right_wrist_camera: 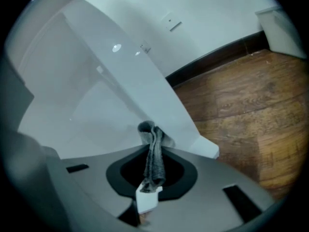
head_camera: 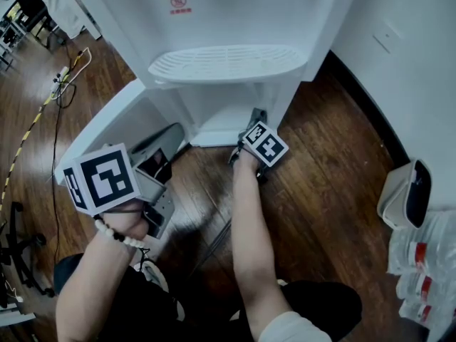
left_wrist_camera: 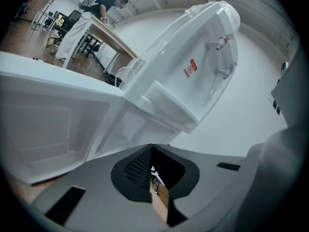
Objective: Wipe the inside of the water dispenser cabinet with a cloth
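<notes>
The right gripper (right_wrist_camera: pixel 150 180) has its fingers pressed together on a grey cloth (right_wrist_camera: pixel 154 153). The cloth stands up out of the pads as a folded strip, its rolled top just past the fingertips. Directly ahead of those fingertips rises a white slanted panel of the water dispenser (head_camera: pixel 235 6) — whether the cloth's top touches it cannot be told. To the right of the fingers lies wooden floor (right_wrist_camera: pixel 241 105), and beyond it a dark skirting board (right_wrist_camera: pixel 217 57) runs along the foot of a white wall (right_wrist_camera: pixel 203 8). In the head view this gripper reaches forward to the mouth of the open cabinet (head_camera: pixel 228 112), under the slotted drip tray (head_camera: pixel 228 61). Its fingertips are toward the right side of the opening's lower edge.

The left gripper (left_wrist_camera: pixel 153 180) holds nothing. Its fingers are drawn together, with only a thin slit between the pads (a sliver of floor shows through it). Ahead and to the left of these fingers is the inner face of the cabinet door (left_wrist_camera: pixel 43 124), standing open. Ahead and above them leans the dispenser's front, with a red label (left_wrist_camera: pixel 192 67) and two taps (left_wrist_camera: pixel 219 45). In the head view the left gripper sits back from the cabinet mouth, beside the door's lower edge — well apart from the right gripper.
</notes>
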Demonstrator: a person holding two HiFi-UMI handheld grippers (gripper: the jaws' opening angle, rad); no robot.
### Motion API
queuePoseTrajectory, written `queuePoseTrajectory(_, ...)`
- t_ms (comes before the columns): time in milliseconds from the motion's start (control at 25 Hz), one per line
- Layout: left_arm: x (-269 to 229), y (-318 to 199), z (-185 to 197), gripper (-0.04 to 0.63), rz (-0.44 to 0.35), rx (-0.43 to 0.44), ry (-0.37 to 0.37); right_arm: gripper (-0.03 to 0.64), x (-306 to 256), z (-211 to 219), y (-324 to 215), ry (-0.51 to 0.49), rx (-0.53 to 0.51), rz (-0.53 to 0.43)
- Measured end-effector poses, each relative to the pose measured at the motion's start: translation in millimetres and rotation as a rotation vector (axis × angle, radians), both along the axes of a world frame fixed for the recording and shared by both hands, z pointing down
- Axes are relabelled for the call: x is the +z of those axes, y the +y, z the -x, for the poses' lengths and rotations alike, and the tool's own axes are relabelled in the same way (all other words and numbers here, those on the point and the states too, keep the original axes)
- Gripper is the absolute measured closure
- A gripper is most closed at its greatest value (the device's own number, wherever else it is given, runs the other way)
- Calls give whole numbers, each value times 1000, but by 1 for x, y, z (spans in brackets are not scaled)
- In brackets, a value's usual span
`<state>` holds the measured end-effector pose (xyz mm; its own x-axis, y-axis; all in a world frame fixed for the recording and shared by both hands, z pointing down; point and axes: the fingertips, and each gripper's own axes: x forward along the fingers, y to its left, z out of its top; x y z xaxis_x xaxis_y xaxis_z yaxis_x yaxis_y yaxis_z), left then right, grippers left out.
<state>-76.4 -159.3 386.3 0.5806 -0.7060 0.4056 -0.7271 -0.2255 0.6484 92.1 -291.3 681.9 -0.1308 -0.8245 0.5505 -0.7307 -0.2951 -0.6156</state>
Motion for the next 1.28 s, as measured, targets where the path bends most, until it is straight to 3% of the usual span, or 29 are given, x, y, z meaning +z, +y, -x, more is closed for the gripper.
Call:
queuePoseTrajectory(200, -4, 2, 3, 600, -5, -5, 6, 577, 3, -5, 7, 4, 7, 7)
queuePoseTrajectory(400, -11, 7, 7, 600, -13, -18, 7, 577, 3, 10, 11, 7, -54, 8)
queuePoseTrajectory(560, -16, 10, 10, 600, -28, -16, 10, 577, 5, 47, 15, -9, -169, 10)
queuePoseTrajectory(840, -29, 17, 22, 600, -49, -39, 24, 578, -3, 102, 19, 82, -305, -5)
queuePoseTrajectory(1280, -31, 25, 46, 600, -49, -82, 18, 578, -2, 181, 29, 44, -502, -26)
